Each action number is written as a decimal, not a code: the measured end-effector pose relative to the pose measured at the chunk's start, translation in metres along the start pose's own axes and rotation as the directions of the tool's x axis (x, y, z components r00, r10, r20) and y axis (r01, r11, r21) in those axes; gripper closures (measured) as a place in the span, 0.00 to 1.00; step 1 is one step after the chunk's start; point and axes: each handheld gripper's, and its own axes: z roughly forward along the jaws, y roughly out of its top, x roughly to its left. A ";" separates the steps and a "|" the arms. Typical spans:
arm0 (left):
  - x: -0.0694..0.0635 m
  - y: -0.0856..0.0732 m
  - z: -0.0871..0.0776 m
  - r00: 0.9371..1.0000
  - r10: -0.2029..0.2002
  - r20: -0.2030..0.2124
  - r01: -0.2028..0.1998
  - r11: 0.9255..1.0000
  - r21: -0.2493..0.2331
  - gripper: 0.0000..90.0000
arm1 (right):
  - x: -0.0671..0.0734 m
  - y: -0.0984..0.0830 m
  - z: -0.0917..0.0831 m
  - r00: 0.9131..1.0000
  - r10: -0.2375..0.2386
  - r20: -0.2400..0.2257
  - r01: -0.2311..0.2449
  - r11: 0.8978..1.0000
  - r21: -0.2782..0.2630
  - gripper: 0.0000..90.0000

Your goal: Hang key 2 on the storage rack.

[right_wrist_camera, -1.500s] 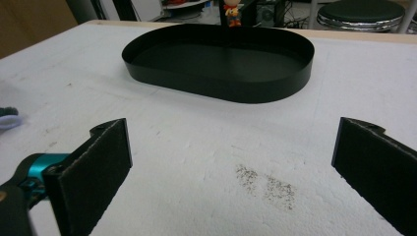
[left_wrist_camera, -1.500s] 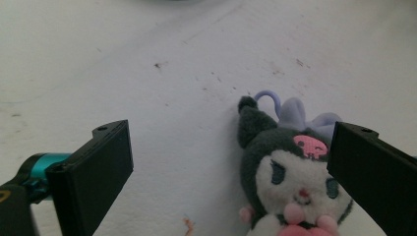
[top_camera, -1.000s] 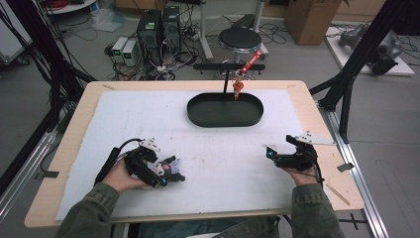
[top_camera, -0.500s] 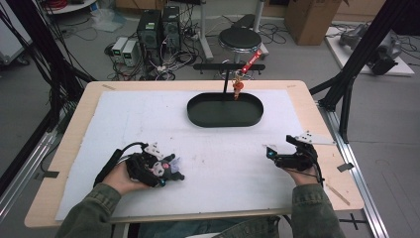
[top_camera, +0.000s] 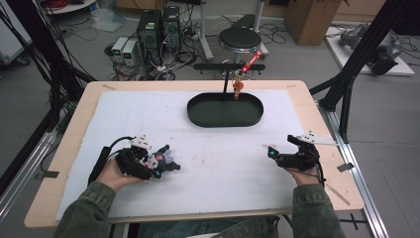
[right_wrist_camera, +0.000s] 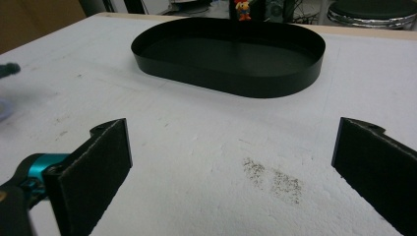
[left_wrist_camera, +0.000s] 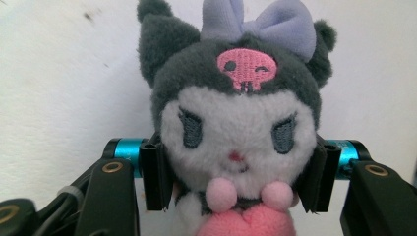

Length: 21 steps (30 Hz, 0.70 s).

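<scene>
Now your left gripper (top_camera: 157, 166), jaws just closed, clamps the fuzzy round-headed plush doll (left_wrist_camera: 236, 123) near left on the white mat (top_camera: 223, 168); a second ago they gaped. Your right gripper (right_wrist_camera: 231, 167) stands open.

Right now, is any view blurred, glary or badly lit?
High view: soft, even light, no glare. Left gripper view: plush toy sharp, evenly lit. Right gripper view: black tray crisp, open right gripper jaws slightly soft, blurred smear at the left edge.
</scene>
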 end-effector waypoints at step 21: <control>0.019 0.060 -0.031 0.991 -0.026 -0.134 0.019 0.998 -0.058 0.47 | -0.003 -0.001 0.004 0.999 0.010 -0.032 -0.010 1.000 0.010 0.01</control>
